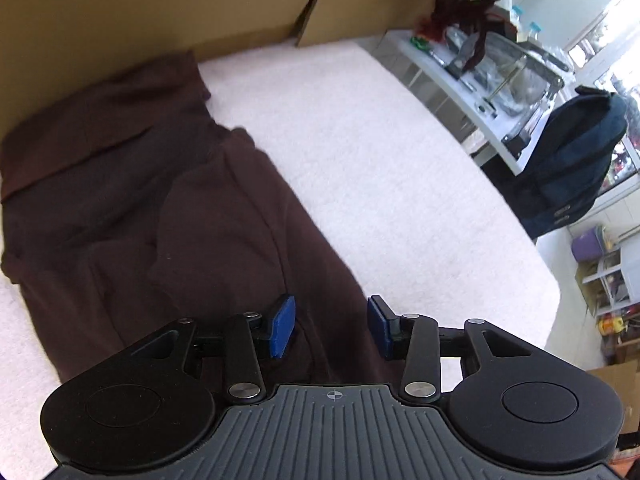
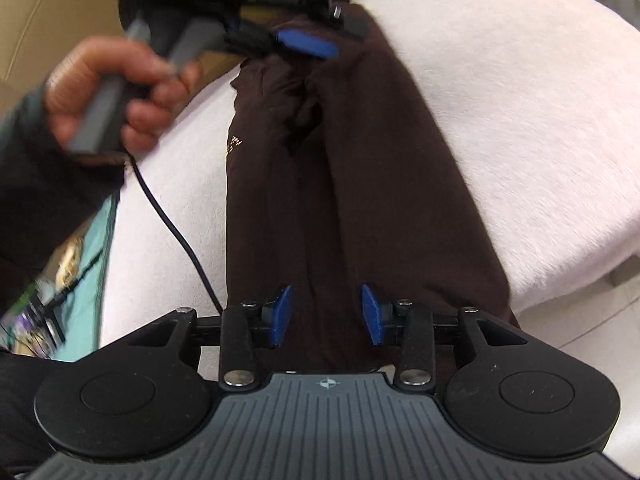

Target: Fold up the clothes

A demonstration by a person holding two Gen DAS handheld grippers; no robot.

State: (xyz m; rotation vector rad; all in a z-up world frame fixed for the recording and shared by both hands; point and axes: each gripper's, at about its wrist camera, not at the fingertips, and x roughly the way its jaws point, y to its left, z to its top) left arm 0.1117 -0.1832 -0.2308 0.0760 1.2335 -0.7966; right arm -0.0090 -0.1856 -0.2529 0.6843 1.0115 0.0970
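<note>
1. Left wrist view: the left gripper (image 1: 331, 326) points down at a dark brown garment (image 1: 132, 208) that lies on a pale, fuzzy pink-white cover (image 1: 360, 152).
2. Its blue pads (image 1: 283, 326) stand roughly half apart. Nothing is clamped between them; the garment's right edge passes underneath the gap, and whether the tips touch the cloth cannot be told.
3. The garment lies in a long strip toward the upper left, with a folded layer across its far end and loose folds in the middle. Behind it stands brown cardboard (image 1: 140, 4).
4. To the right, off the cover, are a white table (image 1: 448, 76) crowded with small items, dark red foliage (image 1: 468, 8) and a dark blue backpack (image 1: 576, 160). No writing is readable here.
5. Right wrist view: the right gripper (image 2: 326, 314) is aimed down over the near end of the same garment (image 2: 320, 184), which runs as a narrow lengthwise fold away from the camera.
6. Its blue pads (image 2: 370, 314) are moderately open, a little less than halfway, with cloth below the gap but nothing pinched.
7. At the far end a person's hand (image 2: 116, 96) grips the grey handle of the left gripper (image 2: 308, 44), blurred, its blue pad over the garment's far end. A black cable (image 2: 172, 224) trails across the cover (image 2: 520, 120).
8. A small gold print (image 2: 234, 146) sits on the garment's left edge; it is too small to read.
</note>
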